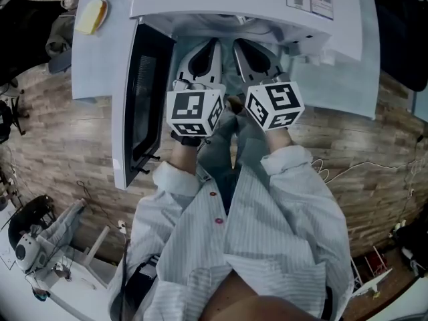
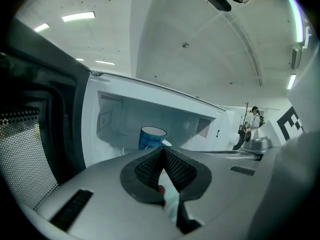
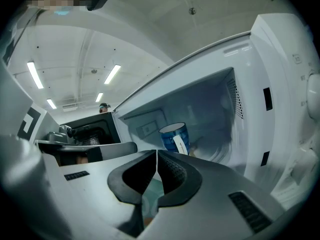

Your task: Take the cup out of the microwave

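Wood-plank floor point(image 1: 67, 132) below me, and some yellow spongy-looking thing point(image 1: 91, 15) off at my far left. Strip lights point(image 2: 78, 17) glowing overhead.

The left hand-held gripper point(image 2: 163, 150) is pointing into the open microwave point(image 2: 112, 116). Its two dark ribbed jaws are meeting at the tips, with nothing between them. Just beyond the tips a blue cup point(image 2: 151, 138) with a pale rim is standing upright inside the cavity, nearer its left wall. The microwave door point(image 2: 30, 149) is standing open at the left, showing its perforated mesh window. Ceiling lights point(image 2: 78, 17) are glowing overhead, and a person point(image 2: 254, 115) is standing far off at the right.
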A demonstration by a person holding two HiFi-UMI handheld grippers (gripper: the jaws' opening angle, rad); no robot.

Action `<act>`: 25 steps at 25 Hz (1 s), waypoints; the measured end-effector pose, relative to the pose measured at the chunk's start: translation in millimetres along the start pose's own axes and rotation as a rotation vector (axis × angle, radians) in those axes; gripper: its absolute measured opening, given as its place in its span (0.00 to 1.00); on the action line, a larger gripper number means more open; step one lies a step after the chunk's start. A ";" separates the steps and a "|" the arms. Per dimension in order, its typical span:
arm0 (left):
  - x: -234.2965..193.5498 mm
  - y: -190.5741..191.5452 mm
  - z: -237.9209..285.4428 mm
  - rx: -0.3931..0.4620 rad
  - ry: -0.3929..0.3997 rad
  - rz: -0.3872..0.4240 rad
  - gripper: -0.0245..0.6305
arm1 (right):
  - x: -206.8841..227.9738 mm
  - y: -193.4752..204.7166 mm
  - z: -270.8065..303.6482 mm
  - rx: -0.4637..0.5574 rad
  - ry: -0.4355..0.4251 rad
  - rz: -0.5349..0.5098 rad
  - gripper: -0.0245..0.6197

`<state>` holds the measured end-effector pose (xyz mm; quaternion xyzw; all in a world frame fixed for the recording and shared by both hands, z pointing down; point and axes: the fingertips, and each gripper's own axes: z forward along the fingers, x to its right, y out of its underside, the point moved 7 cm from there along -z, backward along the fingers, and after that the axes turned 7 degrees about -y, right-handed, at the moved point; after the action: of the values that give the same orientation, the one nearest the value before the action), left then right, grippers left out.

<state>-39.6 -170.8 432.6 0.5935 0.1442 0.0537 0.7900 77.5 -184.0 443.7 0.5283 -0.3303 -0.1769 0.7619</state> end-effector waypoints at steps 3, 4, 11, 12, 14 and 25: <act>-1.3 4.8 3.0 -0.011 0.000 -0.006 0.05 | 4.8 4.4 3.1 -0.015 0.006 0.004 0.09; -2.0 5.9 4.1 -0.015 0.000 -0.007 0.05 | 6.2 5.1 4.5 -0.016 0.005 0.007 0.10; -5.5 7.1 11.6 -0.027 0.002 -0.010 0.05 | 16.8 3.6 13.2 -0.018 0.033 -0.002 0.10; -6.2 6.9 12.3 -0.028 0.000 -0.010 0.05 | 18.6 3.2 14.4 -0.018 0.038 -0.002 0.11; -7.3 6.5 14.0 -0.029 -0.002 -0.010 0.05 | 22.4 3.6 17.4 -0.020 0.045 0.007 0.20; -14.8 6.7 22.3 -0.038 -0.010 -0.011 0.05 | 41.4 5.2 38.6 -0.018 0.109 0.003 0.31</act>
<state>-46.7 -193.2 447.1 0.5776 0.1427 0.0490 0.8023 80.2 -234.2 470.2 0.5297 -0.2877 -0.1497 0.7838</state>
